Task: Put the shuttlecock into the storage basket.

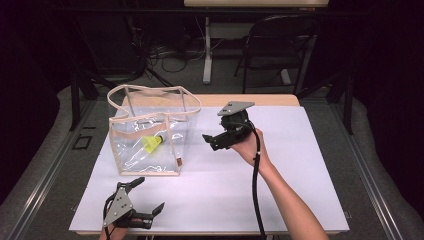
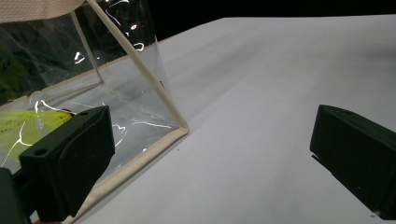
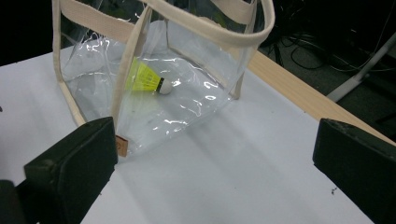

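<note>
A clear plastic tote bag (image 1: 150, 132) with beige trim and handles stands on the white table sheet (image 1: 280, 190). Inside it lies a yellow shuttlecock (image 1: 152, 143), also seen as the shuttlecock (image 3: 148, 81) and the shuttlecock (image 2: 23, 128) through the clear walls. My right gripper (image 1: 216, 141) hovers just right of the bag (image 3: 159, 60), jaws open and empty, pointing toward it. My left gripper (image 1: 148, 196) rests low near the table's front edge, in front of the bag (image 2: 93, 93), its jaws wide open with nothing between them.
A bare wooden strip (image 1: 260, 100) of table shows behind the sheet. Beyond it stand a black chair (image 1: 280, 45) and a white table leg (image 1: 207, 50), with cables on the floor. Dark rails flank the table on both sides.
</note>
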The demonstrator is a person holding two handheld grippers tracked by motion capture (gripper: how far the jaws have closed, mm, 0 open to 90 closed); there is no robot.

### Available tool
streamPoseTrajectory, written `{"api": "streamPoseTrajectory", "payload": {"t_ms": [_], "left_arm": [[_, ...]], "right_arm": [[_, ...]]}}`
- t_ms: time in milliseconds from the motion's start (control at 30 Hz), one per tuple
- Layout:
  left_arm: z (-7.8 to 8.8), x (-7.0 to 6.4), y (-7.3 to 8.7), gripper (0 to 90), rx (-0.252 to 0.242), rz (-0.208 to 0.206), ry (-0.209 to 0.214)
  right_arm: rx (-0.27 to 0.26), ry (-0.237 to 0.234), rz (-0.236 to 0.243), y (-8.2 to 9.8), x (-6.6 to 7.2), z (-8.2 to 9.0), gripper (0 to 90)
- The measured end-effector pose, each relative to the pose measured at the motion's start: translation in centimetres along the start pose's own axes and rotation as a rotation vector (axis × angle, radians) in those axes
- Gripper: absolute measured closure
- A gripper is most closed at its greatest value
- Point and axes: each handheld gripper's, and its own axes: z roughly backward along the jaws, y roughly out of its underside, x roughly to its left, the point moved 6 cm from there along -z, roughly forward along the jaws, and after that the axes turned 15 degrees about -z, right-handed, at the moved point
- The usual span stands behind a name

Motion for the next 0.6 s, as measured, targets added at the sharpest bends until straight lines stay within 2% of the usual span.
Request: {"api": "streamPoseTrajectory", "payload": {"t_ms": [300, 600], "left_arm": [[0.0, -0.1, 0.0, 0.0, 0.000, 0.000, 0.001], [0.1, -0.1, 0.0, 0.0, 0.000, -0.002, 0.001]], "right_arm": [[0.000, 0.000, 0.001, 2.1, 0.1, 0.5, 0.0], [-0.037, -0.023, 0.000, 3.9, 0.7, 1.7, 0.0]]}}
